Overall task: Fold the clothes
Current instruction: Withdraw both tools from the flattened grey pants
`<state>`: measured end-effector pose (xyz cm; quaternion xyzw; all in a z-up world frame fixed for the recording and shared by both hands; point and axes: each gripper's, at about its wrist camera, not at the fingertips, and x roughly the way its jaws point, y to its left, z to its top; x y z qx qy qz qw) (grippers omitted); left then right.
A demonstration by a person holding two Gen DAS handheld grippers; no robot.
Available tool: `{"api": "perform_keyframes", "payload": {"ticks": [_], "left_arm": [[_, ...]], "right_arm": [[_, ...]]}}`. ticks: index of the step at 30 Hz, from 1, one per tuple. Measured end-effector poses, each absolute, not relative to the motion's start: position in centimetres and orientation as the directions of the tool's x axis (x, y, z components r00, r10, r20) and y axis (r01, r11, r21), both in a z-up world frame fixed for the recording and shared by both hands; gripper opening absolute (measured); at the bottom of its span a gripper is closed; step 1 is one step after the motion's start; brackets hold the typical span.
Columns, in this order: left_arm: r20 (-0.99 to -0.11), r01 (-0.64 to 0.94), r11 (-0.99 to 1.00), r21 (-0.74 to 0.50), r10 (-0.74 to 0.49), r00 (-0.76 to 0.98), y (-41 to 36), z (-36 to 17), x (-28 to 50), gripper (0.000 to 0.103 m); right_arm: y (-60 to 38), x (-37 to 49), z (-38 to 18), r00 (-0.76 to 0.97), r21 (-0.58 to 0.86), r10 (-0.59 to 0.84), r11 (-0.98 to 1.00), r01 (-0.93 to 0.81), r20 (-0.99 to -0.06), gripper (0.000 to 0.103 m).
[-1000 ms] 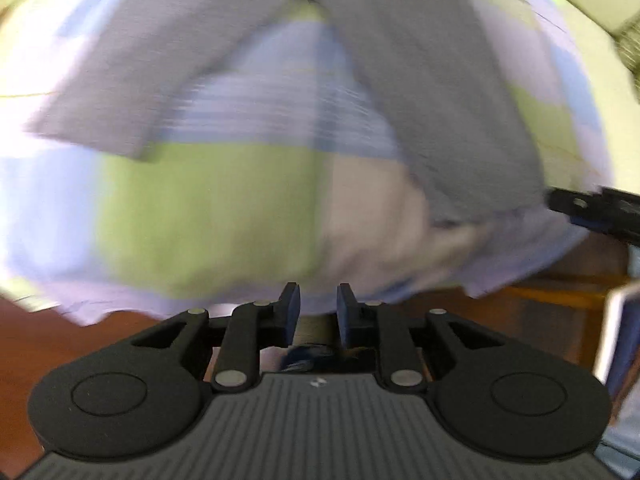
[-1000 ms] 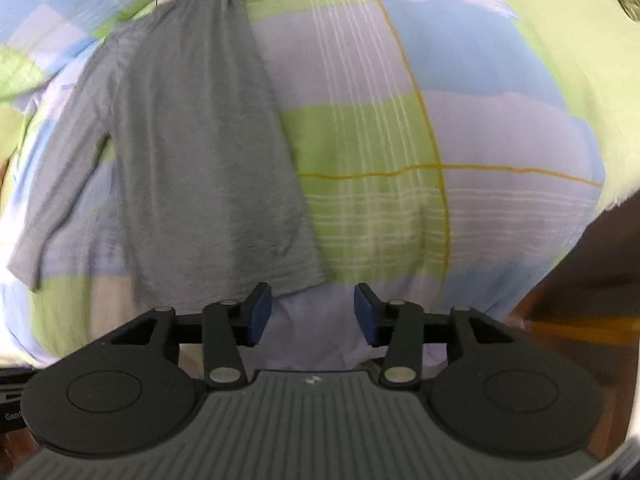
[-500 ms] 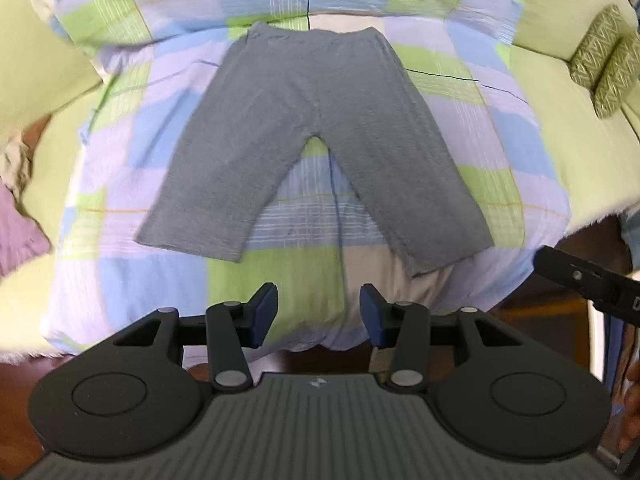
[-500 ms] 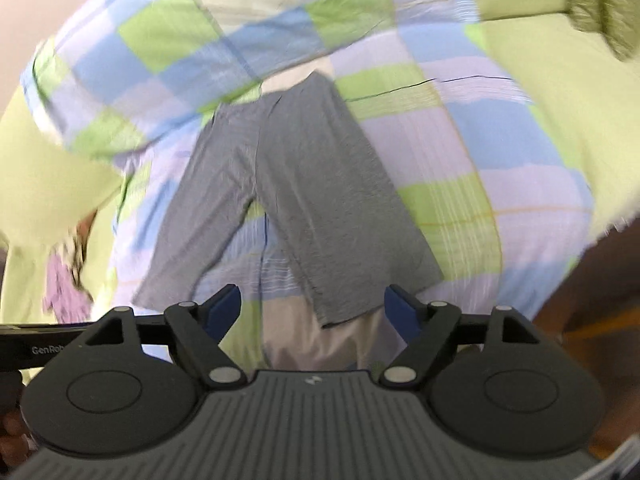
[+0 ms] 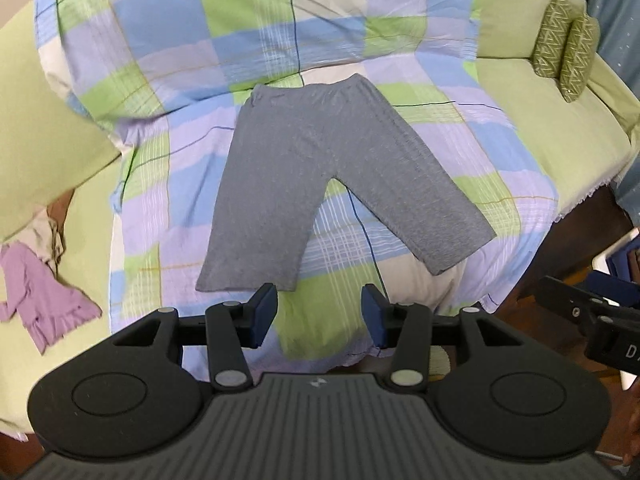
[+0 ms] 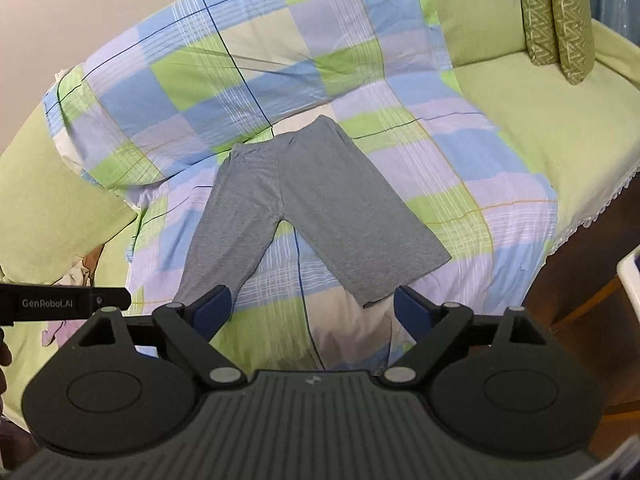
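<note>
Grey pants (image 5: 316,168) lie flat on a checked sheet, waistband at the far end, both legs spread toward me. They also show in the right wrist view (image 6: 308,204). My left gripper (image 5: 319,314) is open and empty, held above the sofa's near edge, just short of the left leg's hem. My right gripper (image 6: 312,310) is wide open and empty, near the hems of both legs. The left gripper's body (image 6: 60,303) shows at the left edge of the right wrist view, and the right gripper's body (image 5: 592,320) at the right edge of the left wrist view.
The checked sheet (image 5: 460,152) covers a green sofa (image 6: 560,128). Two patterned green cushions (image 5: 564,62) stand at the far right. A purple garment (image 5: 40,300) lies on the left. A dark wooden floor (image 6: 580,300) and a white object's edge (image 6: 630,276) are on the right.
Both grippers have pulled back and risen from close to the pant legs, so the whole garment is now in view. Both sets of jaws have opened wider.
</note>
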<state>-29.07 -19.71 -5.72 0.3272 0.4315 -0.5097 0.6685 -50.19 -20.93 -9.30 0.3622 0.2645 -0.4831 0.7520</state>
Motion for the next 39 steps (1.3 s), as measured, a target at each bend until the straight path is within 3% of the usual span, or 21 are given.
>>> {"api": "perform_keyframes", "payload": {"ticks": [21, 39], "left_arm": [[-0.904, 0.957, 0.291, 0.014, -0.404, 0.136, -19.4, -5.6, -26.3, 0.054], [-0.899, 0.951, 0.308, 0.036, -0.406, 0.166, -24.6, -5.6, -25.5, 0.057]], "right_arm": [[-20.5, -47.2, -8.5, 0.358, 0.238, -0.523, 0.284, 0.929, -0.774, 0.092], [-25.8, -46.6, -8.5, 0.356, 0.225, -0.500, 0.304, 0.926, -0.789, 0.095]]}}
